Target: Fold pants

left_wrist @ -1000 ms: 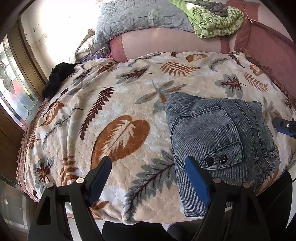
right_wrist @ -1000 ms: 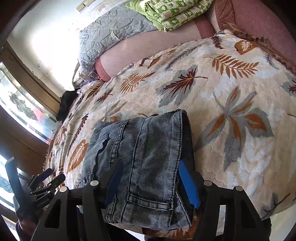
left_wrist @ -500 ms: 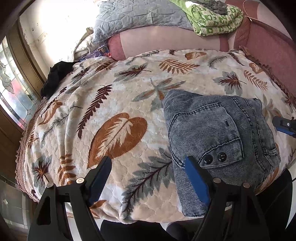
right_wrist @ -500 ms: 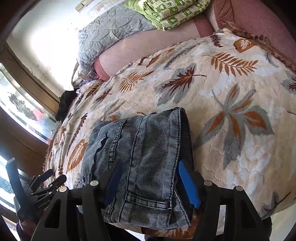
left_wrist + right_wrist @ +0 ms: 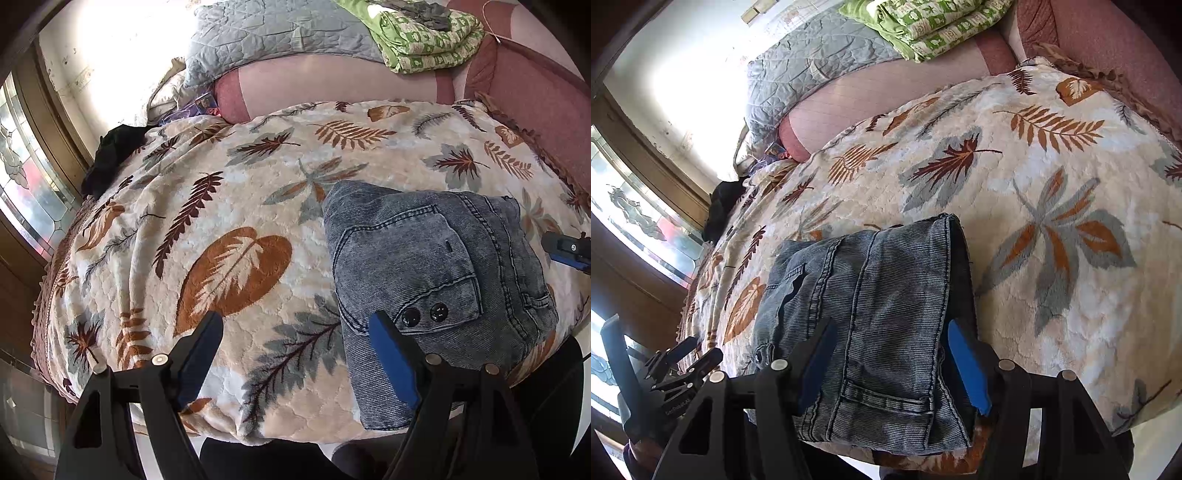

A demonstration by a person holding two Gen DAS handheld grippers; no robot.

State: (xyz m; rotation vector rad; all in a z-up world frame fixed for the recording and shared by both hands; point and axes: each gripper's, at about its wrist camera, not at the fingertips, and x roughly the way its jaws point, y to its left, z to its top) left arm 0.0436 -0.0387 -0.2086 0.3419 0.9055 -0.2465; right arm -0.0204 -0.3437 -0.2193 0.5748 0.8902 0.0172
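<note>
Folded blue-grey jeans (image 5: 424,266) lie flat, back pocket with two black buttons facing up, on a leaf-patterned blanket (image 5: 221,221) near the bed's front edge. My left gripper (image 5: 295,325) is open over the blanket; its right finger overlaps the jeans' left edge and nothing is between its fingers. In the right wrist view the jeans (image 5: 886,288) fill the middle. My right gripper (image 5: 890,332) stands open over their near right part, its fingers on either side of the folded edge without pressing. Its blue tip (image 5: 565,247) shows at the jeans' right side. The left gripper (image 5: 683,365) sits at lower left.
A folded green quilt (image 5: 424,40) and a grey quilted cover (image 5: 277,33) lie on a pink bolster (image 5: 332,88) at the back. A black cloth (image 5: 114,155) sits at the bed's left edge by a stained-glass window (image 5: 22,177). A pink padded side (image 5: 535,103) borders the right.
</note>
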